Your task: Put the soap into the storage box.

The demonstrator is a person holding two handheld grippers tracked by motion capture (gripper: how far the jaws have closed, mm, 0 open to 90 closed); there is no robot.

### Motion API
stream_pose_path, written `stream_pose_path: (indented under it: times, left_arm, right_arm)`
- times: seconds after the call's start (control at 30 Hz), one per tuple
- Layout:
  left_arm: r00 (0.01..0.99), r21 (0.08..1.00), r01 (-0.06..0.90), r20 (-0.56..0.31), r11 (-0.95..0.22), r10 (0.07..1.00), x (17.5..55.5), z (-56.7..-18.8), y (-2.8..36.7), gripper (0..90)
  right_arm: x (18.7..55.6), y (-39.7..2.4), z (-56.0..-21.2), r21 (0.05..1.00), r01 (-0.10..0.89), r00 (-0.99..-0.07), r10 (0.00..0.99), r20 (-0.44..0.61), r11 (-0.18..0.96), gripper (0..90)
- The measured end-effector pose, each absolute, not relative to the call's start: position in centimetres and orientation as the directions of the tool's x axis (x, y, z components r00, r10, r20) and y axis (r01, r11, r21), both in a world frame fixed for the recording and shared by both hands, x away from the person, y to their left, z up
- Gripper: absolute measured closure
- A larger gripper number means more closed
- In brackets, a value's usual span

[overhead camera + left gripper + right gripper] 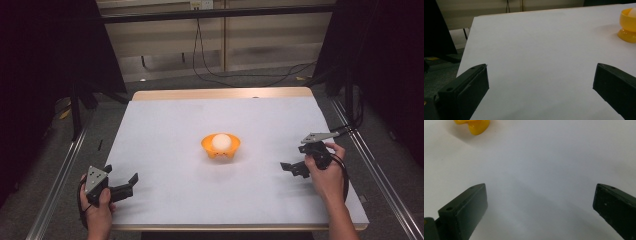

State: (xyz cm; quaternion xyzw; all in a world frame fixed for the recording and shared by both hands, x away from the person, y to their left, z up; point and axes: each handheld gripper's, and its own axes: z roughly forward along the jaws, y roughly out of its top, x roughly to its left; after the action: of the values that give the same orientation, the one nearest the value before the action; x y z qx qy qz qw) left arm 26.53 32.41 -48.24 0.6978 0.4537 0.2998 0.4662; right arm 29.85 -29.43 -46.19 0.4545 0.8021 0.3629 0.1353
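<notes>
Left gripper (121, 186) sits near the table's (165, 125) front-left corner, well left of and nearer the person than the bowl (220, 146), jaws spread wide with nothing between them; in its own view the bowl (628, 25) lies far off at upper right. Orange bowl stands about mid-table, holding a white ball (221, 141); no writing or brand readable on it or anywhere else. Right gripper (294, 169), held in the right hand (327, 175), hovers well right of the bowl near the table's right edge, jaws likewise wide apart and empty, the bowl (472, 124) at upper left of its view.
</notes>
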Motion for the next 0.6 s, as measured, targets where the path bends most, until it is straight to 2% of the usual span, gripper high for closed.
stream_pose_path:
  times: [0.6]
  left_arm:
    - [0.405,0.923,0.353,-0.001,-0.155,0.914,26.5,-48.2,32.4,0.0]
  right_arm:
    - [26.7,-33.7,-47.4,0.725,0.639,-0.487,0.865,0.123,0.257,0.0]
